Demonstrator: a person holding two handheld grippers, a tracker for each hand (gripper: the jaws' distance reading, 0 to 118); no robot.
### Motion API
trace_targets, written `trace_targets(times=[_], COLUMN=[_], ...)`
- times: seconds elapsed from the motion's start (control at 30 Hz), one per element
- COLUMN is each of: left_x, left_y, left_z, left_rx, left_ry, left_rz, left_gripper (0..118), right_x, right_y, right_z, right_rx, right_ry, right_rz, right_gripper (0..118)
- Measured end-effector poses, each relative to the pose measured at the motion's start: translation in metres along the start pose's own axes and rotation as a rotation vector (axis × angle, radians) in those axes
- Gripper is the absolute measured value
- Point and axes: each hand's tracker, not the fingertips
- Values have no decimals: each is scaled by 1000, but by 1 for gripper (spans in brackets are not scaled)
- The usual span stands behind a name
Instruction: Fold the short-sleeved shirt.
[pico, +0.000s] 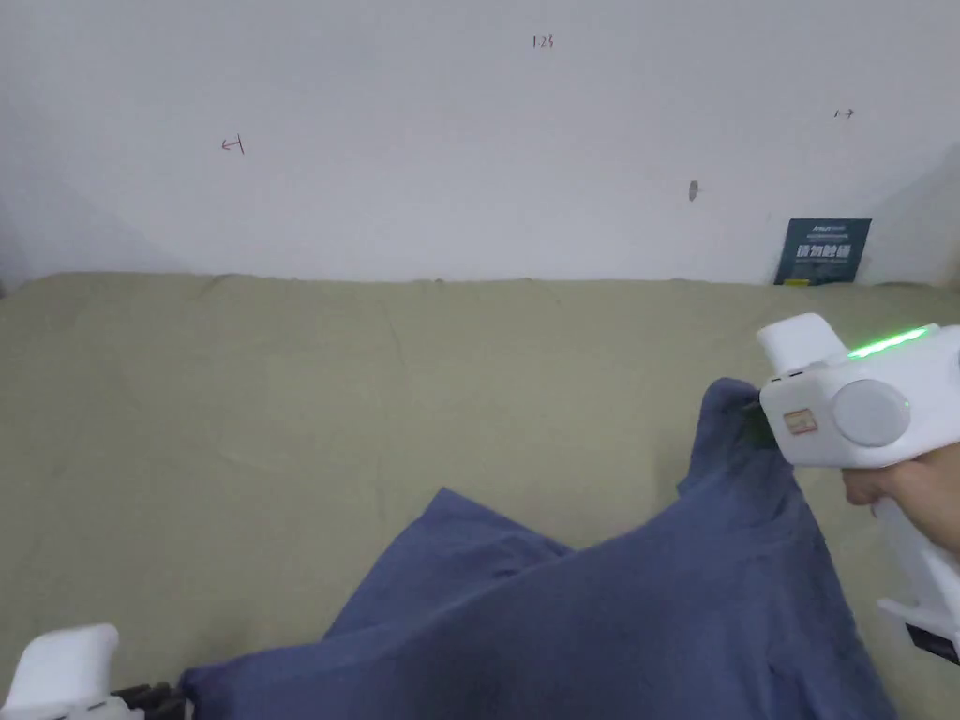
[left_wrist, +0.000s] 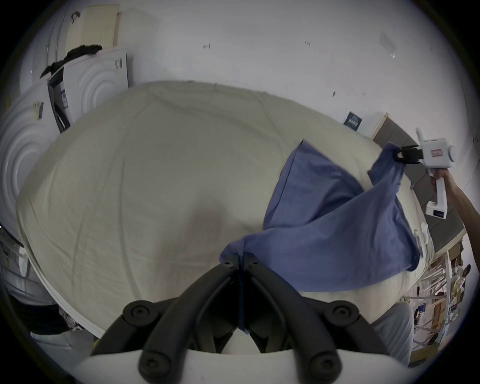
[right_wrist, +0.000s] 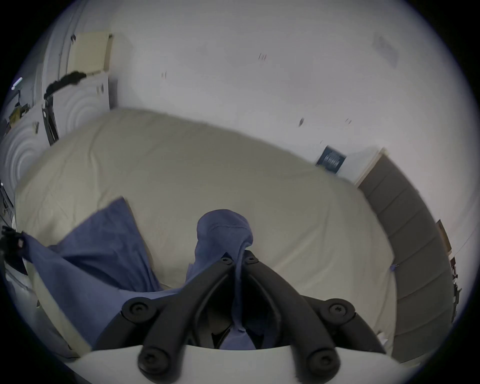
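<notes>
A blue short-sleeved shirt (pico: 600, 619) hangs stretched between both grippers above the olive-beige cloth-covered surface (pico: 281, 422). My right gripper (pico: 755, 422), held by a hand at the right, is shut on one bunched corner of the shirt (right_wrist: 223, 233), with its jaws pinching the fabric. At the bottom left, my left gripper (pico: 173, 698) is shut on the opposite corner of the shirt (left_wrist: 324, 249), fabric caught between its closed jaws. One pointed fold (pico: 450, 506) of the shirt droops toward the surface. In the left gripper view the right gripper (left_wrist: 401, 156) appears far off at the right.
A white wall (pico: 469, 141) rises behind the surface, with a dark sign (pico: 823, 251) leaning at the back right. White appliances (left_wrist: 98, 78) stand off the left end. A grey panel floor (right_wrist: 415, 233) and shelves lie beyond the right end.
</notes>
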Motion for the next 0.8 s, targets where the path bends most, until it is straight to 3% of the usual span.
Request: trace_targets(times=[0.17, 0.4, 0.6, 0.8], left_x=[27, 83, 118, 136], left_y=[60, 149, 209, 247], left_z=[48, 139, 209, 243], left_rx=[161, 358, 481, 480], left_ry=[-28, -32, -15, 26], left_rz=[-6, -72, -77, -119], left_gripper=[0, 0, 0, 0], right_x=[33, 78, 100, 103], right_y=[28, 51, 63, 75], right_z=[122, 259, 321, 342], right_rx=[155, 359, 426, 471], right_ry=[-54, -192, -235, -275], right_rz=[-12, -104, -152, -205], right_gripper=[4, 4, 4, 4])
